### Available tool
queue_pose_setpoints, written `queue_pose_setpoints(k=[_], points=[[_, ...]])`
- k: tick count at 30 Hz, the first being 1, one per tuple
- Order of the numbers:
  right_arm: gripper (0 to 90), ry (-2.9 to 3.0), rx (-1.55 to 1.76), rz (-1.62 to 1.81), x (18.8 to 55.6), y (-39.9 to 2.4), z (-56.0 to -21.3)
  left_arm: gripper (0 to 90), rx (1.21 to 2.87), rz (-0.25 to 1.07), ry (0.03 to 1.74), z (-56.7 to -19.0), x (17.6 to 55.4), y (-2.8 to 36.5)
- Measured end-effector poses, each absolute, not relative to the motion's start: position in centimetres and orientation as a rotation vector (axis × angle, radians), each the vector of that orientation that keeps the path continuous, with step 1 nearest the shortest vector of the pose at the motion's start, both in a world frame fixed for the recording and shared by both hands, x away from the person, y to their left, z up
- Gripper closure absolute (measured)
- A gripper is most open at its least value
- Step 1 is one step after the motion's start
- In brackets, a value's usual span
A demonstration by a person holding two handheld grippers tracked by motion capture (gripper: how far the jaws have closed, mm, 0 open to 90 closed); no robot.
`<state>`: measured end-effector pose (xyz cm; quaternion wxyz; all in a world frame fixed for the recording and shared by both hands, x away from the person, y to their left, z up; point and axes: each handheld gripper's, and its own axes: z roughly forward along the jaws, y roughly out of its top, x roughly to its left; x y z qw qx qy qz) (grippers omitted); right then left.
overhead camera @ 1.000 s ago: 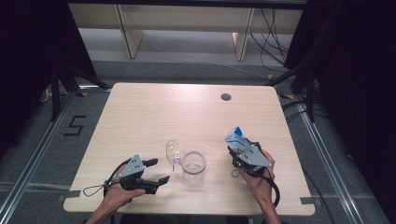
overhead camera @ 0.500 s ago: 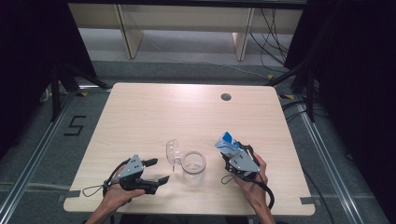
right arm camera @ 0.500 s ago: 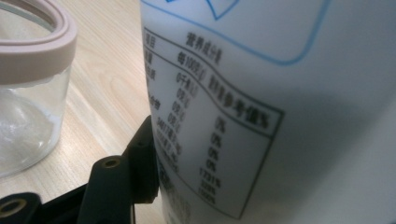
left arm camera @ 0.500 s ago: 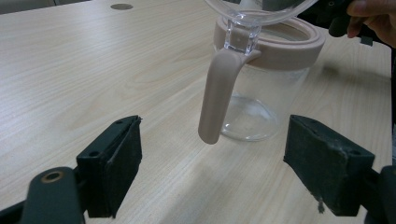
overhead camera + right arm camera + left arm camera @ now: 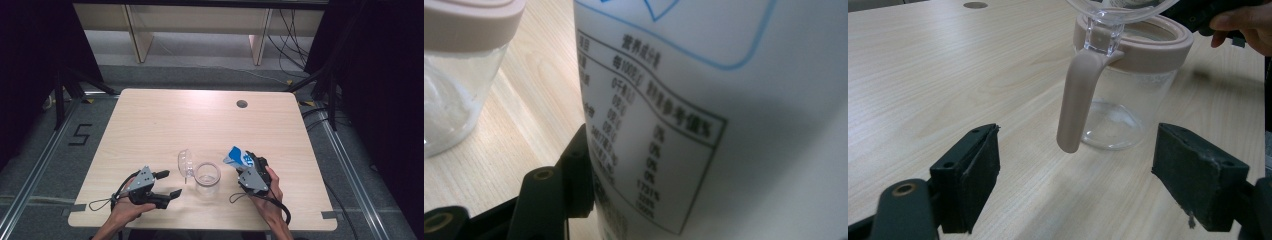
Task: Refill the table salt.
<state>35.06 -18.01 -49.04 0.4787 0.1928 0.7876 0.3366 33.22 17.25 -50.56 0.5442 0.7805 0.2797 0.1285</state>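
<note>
The left tool (image 5: pixel 167 186) rests open at seven o'clock on the worktop (image 5: pixel 165 125), the open-lidded jar (image 5: pixel 207 174) sits beside it, and the right tool (image 5: pixel 239 161) grips a white-and-blue pouch (image 5: pixel 236 156), probably nearing a tilt-and-pour.

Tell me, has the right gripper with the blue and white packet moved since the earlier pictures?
Yes. In the high view the right gripper, shut on the packet, has moved left, closer to the clear jar, which stands in its place.
</note>
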Motion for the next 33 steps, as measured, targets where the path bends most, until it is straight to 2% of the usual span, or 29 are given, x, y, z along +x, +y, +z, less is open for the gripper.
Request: queue_pose_setpoints(k=[33], points=[[43.7,1.877,0.244,0.582,34.2,-16.0,-49.6,18.4,1.865,0.304,0.68,-50.5,32.9,17.2]])
